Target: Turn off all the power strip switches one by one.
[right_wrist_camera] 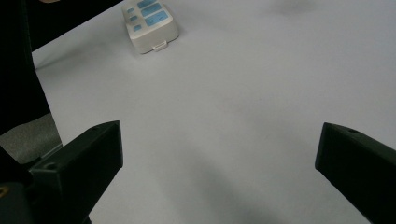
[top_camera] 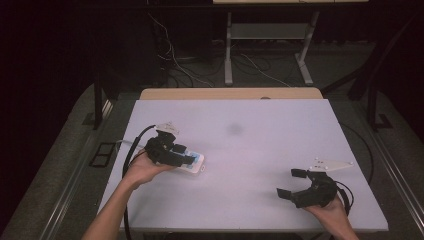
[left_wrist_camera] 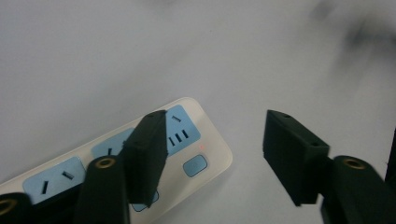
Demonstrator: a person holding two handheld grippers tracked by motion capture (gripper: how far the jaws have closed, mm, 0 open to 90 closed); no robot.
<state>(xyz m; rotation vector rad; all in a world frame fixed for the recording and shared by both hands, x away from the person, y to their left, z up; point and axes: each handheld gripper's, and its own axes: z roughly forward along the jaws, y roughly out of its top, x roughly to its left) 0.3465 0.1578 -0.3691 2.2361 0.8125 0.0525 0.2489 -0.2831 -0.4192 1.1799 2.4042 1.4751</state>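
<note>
The desk (top_camera: pixel 260 130) carries a white top panel; a white power strip (top_camera: pixel 192 162) with blue socket faces lies on its left half, near the person's side.

Left hand-held gripper (top_camera: pixel 182 159): positioned directly over the power strip, held by the left hand (top_camera: pixel 145 167); a black cable (top_camera: pixel 131 150) trails from it toward the left edge of the desk. In the left gripper view the jaws stand well apart; one jaw overlaps the strip's socket face, between the blue sockets (left_wrist_camera: pixel 180 130), while the other jaw stands over bare desk surface beyond the strip's rounded end; nothing is gripped between them. Whether the near jaw touches the strip cannot be told. A blue button (left_wrist_camera: pixel 195 165) sits at the strip's rounded end, with a small red dot just beside it.

Right hand-held gripper (top_camera: pixel 291 183): located on the right half of the desk, near the front edge, held by the right hand (top_camera: pixel 330 210); well apart from the power strip. Its jaws are spread wide and hold nothing; the right gripper view shows bare desk surface between them, with the power strip (right_wrist_camera: pixel 149 21) far off at the upper left.

A dim grey smudge (top_camera: pixel 234 129) marks the middle of the desk.
</note>
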